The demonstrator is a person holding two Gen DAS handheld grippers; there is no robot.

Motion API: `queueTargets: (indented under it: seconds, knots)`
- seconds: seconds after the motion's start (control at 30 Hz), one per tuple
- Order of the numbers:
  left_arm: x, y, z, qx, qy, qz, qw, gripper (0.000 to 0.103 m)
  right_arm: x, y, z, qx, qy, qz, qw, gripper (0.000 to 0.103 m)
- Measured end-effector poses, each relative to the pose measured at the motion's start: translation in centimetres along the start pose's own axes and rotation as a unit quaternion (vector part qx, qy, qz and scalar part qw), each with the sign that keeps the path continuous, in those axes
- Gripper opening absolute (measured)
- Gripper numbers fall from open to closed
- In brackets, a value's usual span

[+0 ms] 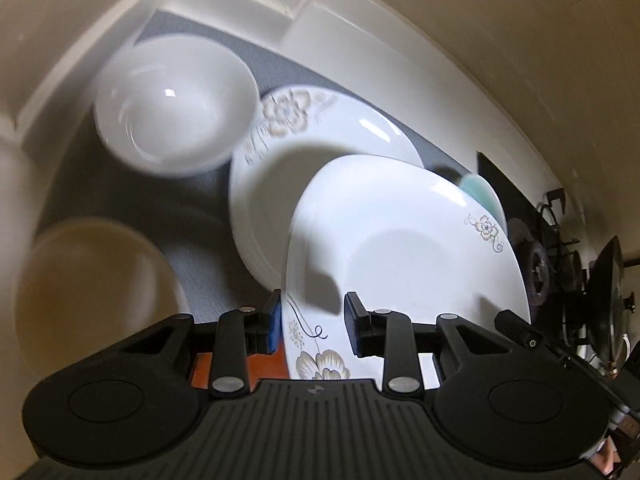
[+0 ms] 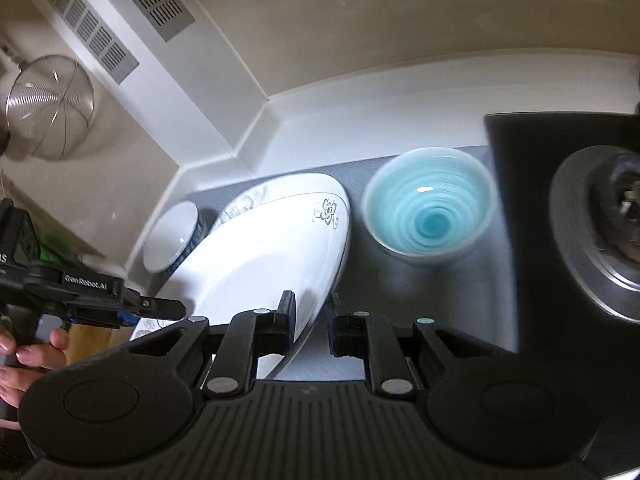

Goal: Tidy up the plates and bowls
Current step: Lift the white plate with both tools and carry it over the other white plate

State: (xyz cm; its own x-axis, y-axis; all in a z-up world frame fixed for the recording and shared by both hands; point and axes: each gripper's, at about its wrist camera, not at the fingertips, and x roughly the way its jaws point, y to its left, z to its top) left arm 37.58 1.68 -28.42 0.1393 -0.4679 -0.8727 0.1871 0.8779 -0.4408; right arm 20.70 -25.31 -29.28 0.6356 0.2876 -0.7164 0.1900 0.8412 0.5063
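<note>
On a grey mat [image 2: 436, 292] in a pale corner, a floral plate [image 1: 400, 248] is held tilted, clamped at opposite rims by left gripper [image 1: 312, 320] and right gripper [image 2: 312, 320].

My left gripper [image 1: 312, 320] sits at the lower centre of its frame, jaws clamped on a plate's rim [image 1: 400, 248]. My right gripper [image 2: 312, 320] pinches the same plate's other edge, lower centre; my left hand [image 2: 24, 356] shows lower left.

A white counter [image 2: 320, 136] carries a grey mat [image 2: 432, 304]. On the mat, the blue bowl [image 2: 430, 210] stands right of a floral plate [image 1: 320, 128]; a white bowl [image 1: 176, 104] sits left of it, possibly touching.
</note>
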Motion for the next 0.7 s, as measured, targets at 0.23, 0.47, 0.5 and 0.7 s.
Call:
queueTargets:
  seconds: [0.23,0.47,0.5,0.7]
  knots:
    - [1.4,2.0,2.6,-0.007,0.01,0.016,0.9998,0.032,3.9,0.3,-0.1,0.011,0.006,0.0,1.0,0.017]
    - [2.5,2.5,3.6,0.009,0.022,0.037,0.999,0.032,6.1,0.1,-0.9,0.029,0.007,-0.002,1.0,0.017]
    - [2.6,2.4,3.7,0.009,0.023,0.037,0.999,0.032,6.1,0.0,-1.0,0.032,0.004,-0.002,0.999,0.018]
    - [3.9,2.1,3.9,0.02,0.03,0.046,0.9983,0.032,6.7,-0.5,-1.0,0.045,-0.01,-0.007,0.999,0.018]
